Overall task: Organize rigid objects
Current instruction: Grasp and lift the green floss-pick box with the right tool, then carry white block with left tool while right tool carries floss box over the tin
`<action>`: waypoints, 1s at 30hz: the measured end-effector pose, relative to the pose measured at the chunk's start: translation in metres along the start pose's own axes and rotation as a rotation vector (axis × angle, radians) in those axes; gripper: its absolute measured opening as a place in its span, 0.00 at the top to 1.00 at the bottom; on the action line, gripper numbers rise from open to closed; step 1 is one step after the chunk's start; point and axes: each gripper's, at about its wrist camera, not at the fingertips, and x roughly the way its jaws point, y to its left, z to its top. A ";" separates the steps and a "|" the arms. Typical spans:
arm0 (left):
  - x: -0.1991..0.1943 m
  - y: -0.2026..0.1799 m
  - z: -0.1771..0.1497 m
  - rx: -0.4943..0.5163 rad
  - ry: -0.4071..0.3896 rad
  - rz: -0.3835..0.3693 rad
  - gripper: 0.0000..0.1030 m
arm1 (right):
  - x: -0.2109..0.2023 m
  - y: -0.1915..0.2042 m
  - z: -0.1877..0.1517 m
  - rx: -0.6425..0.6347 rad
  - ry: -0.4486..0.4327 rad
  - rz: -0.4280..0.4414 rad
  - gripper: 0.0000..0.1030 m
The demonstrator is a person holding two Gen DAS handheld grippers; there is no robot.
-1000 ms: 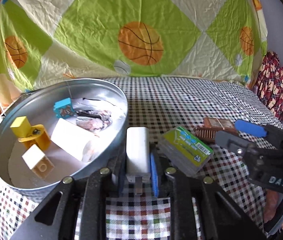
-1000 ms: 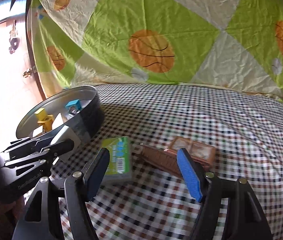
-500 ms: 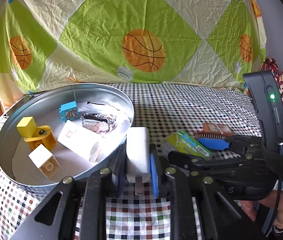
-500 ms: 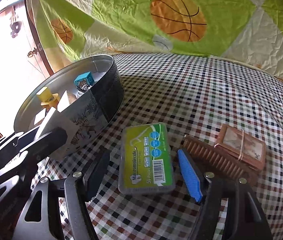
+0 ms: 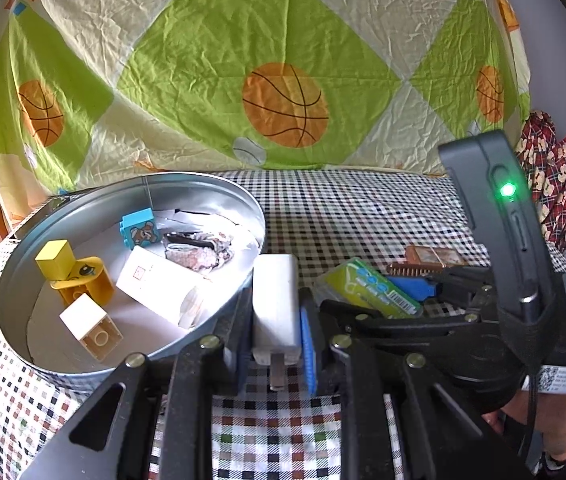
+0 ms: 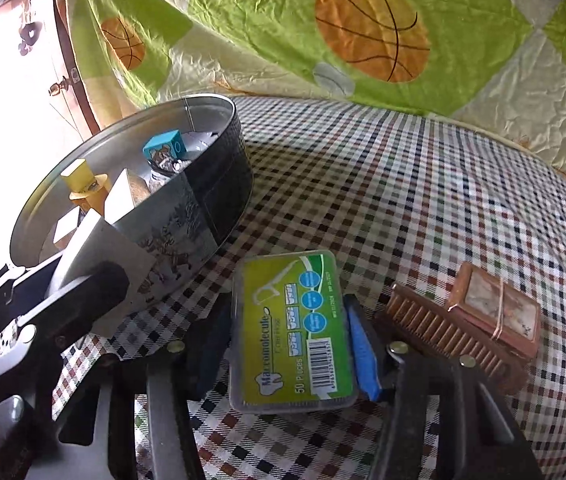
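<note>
On the checked tablecloth [image 6: 423, 184], just right of the round metal tin [image 6: 219, 184], lies the green floss-pick box [image 6: 293, 330], flat and label up, with the right gripper [image 6: 287, 344] straddling it: the jaws are closing, a blue pad running along the box's right edge and the dark pad at its left edge, though whether they already press cannot be told. Just beside the right pad sits a brown comb [image 6: 443, 332] with a small copper-coloured box [image 6: 495, 312] lying on it, so little room is left on that side; to the left the tin's printed wall stands near, with a strip of cloth between. Beyond the box the cloth runs bare to the basketball-patterned sheet [image 6: 363, 32] hung behind. The left gripper [image 5: 277, 308] is clenched on a white charger [image 5: 275, 300], held upright at the tin's near rim [image 5: 219, 304], prongs pointing down toward the camera. Inside the tin [image 5: 15, 280] lie a blue block [image 5: 139, 228], a yellow block [image 5: 75, 272], a white block [image 5: 89, 326], a white carton [image 5: 159, 284] and a crumpled wrapper [image 5: 199, 248], with open floor along the near side. Both grippers tilt down toward the table, side by side and close together, the right one's body [image 5: 495, 216] rising at the right in the left wrist view.
</note>
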 end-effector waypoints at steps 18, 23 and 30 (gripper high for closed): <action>-0.013 -0.005 -0.001 0.028 -0.073 0.027 0.81 | -0.070 -0.007 -0.014 0.060 -0.371 -0.104 0.45; -0.019 -0.004 -0.002 0.021 -0.107 0.032 0.81 | -0.084 -0.008 -0.021 0.074 -0.433 -0.123 0.45; -0.027 -0.002 -0.003 0.013 -0.155 0.041 0.81 | -0.098 -0.011 -0.029 0.101 -0.481 -0.130 0.45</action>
